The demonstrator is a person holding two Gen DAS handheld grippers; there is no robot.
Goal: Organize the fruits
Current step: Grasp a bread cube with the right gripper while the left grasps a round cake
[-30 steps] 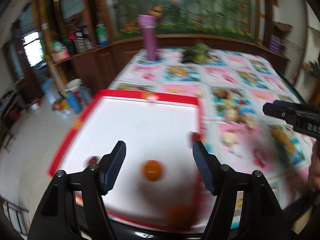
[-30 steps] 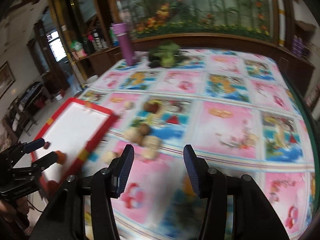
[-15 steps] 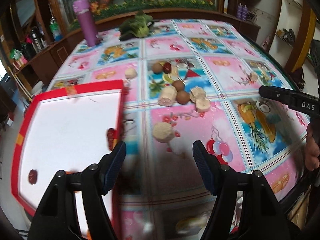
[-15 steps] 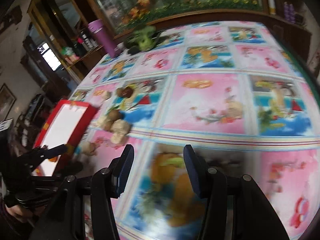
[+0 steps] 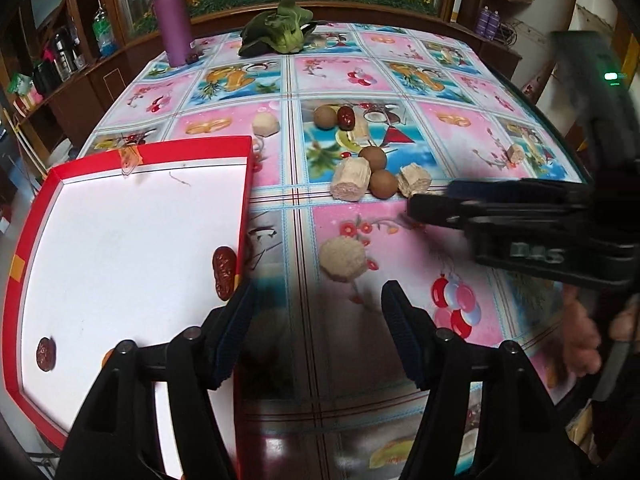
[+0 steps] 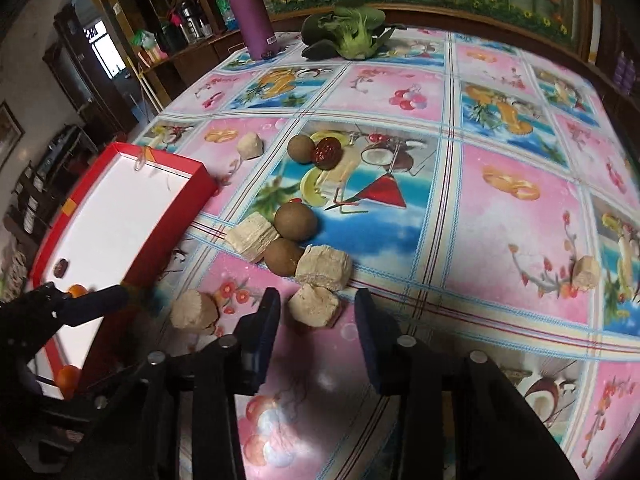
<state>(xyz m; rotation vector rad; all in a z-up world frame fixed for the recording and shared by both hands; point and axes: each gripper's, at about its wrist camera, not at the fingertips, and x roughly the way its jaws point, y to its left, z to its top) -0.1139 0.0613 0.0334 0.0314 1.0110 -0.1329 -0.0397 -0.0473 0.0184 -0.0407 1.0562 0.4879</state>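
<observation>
A red-rimmed white tray (image 5: pixel 188 152) (image 6: pixel 168 168) lies at the table's left edge, holding two red dates (image 5: pixel 225 268) and small orange fruits (image 6: pixel 76 291). Brown round fruits (image 6: pixel 297 221), a red date (image 6: pixel 329 153) and several beige chunks (image 6: pixel 316 307) lie on the patterned tablecloth. My left gripper (image 5: pixel 316 326) is open and empty, just short of one beige chunk (image 5: pixel 342 258). My right gripper (image 6: pixel 316 334) is open and empty, its tips either side of a beige chunk. It also shows in the left wrist view (image 5: pixel 436 204).
A purple bottle (image 6: pixel 253 16) and a leafy green vegetable (image 6: pixel 348 36) stand at the table's far side. One beige chunk (image 6: pixel 586 274) lies alone at the right. Shelves and a cabinet stand to the left of the table.
My left gripper has swung right, off the tray toward the loose chunks. My right gripper has moved left and closer to the fruit cluster. Both stay open.
</observation>
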